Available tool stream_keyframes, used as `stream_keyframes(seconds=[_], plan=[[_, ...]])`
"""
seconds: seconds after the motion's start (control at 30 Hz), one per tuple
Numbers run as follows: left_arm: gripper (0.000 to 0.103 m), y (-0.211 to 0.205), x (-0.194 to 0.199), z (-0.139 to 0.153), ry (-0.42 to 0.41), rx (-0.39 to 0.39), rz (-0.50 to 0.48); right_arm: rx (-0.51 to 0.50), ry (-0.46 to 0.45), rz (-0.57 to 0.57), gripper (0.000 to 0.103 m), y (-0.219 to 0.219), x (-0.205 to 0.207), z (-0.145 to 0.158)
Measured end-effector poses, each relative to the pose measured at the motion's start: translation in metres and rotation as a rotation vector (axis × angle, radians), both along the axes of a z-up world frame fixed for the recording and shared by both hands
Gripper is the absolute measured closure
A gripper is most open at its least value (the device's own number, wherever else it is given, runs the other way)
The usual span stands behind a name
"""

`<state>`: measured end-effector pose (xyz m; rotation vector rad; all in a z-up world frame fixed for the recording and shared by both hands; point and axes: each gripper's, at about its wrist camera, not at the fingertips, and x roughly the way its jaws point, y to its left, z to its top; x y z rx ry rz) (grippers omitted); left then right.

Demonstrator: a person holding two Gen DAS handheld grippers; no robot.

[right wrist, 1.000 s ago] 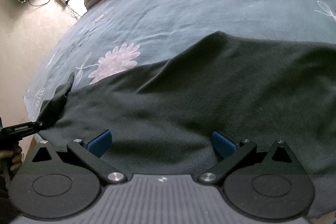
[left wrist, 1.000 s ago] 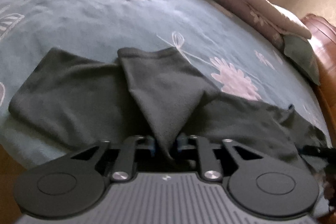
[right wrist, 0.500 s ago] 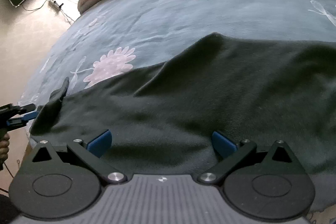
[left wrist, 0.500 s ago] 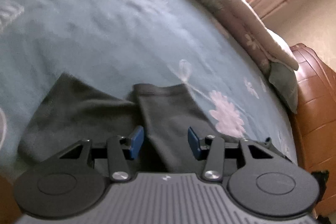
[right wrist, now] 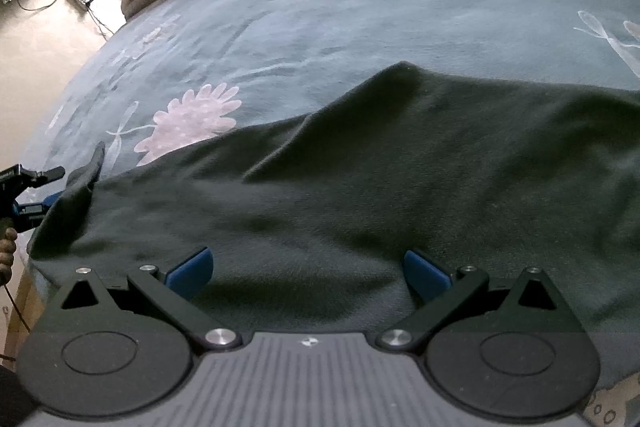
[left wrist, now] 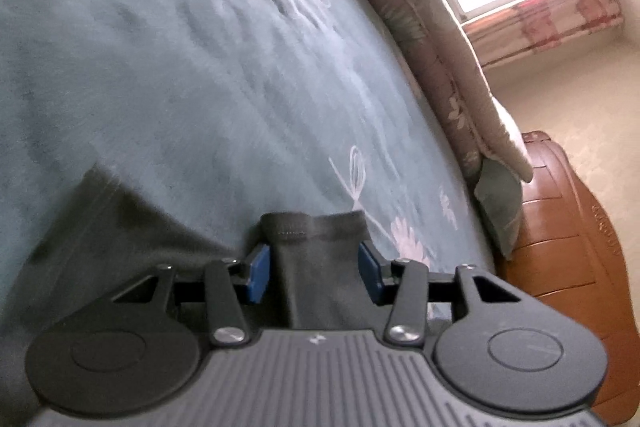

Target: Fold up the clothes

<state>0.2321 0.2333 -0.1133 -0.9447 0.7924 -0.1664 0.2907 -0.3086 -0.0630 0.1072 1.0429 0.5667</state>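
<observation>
Left gripper (left wrist: 314, 267), blue pads, jaws part open and just been opening. Dark grey-green knit garment (left wrist: 320, 259) with stitched hem lies between the pads; contact looks absent, though blur makes that unsure. Garment rests on teal floral bedspread (left wrist: 200, 47). Brown wooden footboard (left wrist: 560, 247) at right.

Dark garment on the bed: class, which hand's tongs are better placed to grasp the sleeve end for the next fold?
Left. The left tongs, just opened, straddle the hemmed sleeve end. The right tongs stand open over the dark garment, apart from that sleeve.
</observation>
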Motion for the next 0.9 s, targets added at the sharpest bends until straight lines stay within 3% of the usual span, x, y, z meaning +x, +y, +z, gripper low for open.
stream_keyframes(seconds=[0.07,0.2,0.27,0.33,0.57,0.9], plan=[[0.06,0.0,0.003,-0.001,-0.005,0.0,-0.009,-0.022,0.01,0.0,0.0,0.004,0.001,0.003],[0.068,-0.005,0.005,0.003,0.003,0.087,-0.04,-0.076,0.016,0.049,0.0,0.018,-0.002,0.015],[0.089,-0.009,0.006,0.006,0.009,0.137,-0.053,-0.063,0.008,0.082,0.0,0.025,-0.005,0.021],[0.098,-0.012,0.006,0.008,0.016,0.185,-0.064,-0.052,0.001,0.107,0.0,0.033,-0.007,0.026],[0.102,-0.025,-0.012,0.038,-0.026,0.314,-0.057,-0.085,0.021,0.235,0.0,0.07,-0.016,0.032],[0.103,-0.009,-0.068,0.081,-0.082,0.431,0.105,-0.082,-0.017,0.466,0.0,0.134,-0.025,0.042]])
